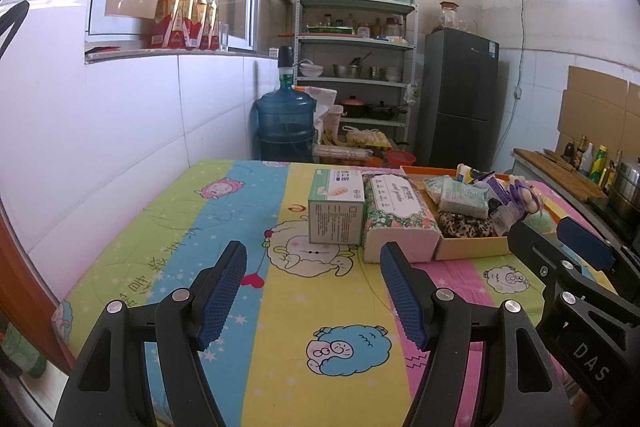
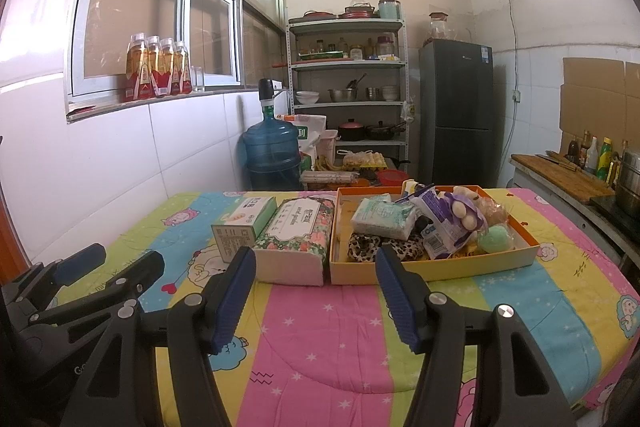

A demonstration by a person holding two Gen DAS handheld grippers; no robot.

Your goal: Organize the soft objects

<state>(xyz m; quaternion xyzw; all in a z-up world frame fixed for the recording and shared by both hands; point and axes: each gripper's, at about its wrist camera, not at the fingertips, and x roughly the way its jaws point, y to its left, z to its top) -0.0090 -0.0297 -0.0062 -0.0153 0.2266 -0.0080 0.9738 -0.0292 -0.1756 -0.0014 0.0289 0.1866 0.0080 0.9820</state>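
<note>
From the left wrist view, the left claw (image 1: 313, 297) hangs over the quilted surface (image 1: 276, 307) with its blue pads apart and nothing between them. Ahead of it a green-and-white box (image 1: 336, 213) stands touching a floral tissue pack (image 1: 396, 219), which in turn sits against the orange tray (image 1: 468, 247). The tray is heaped with soft objects: a white wipes packet (image 1: 464, 197), a leopard-print cloth (image 1: 466, 227) and a green sponge ball (image 1: 542, 221). Open quilt runs left of the box to the tiled wall (image 1: 132, 131). The right claw (image 1: 560, 239) shows at the right edge, near the tray's front corner.

From the right wrist view, the right claw (image 2: 316, 297) is likewise spread wide and holds nothing, low over the quilt in front of the tissue pack (image 2: 298, 239) and tray (image 2: 480, 265). Bare quilt lies between the pads and the tray's front wall, and to the tray's right up to the surface's edge. The left claw (image 2: 108, 265) sits at the left, short of the box (image 2: 244, 227).
</note>
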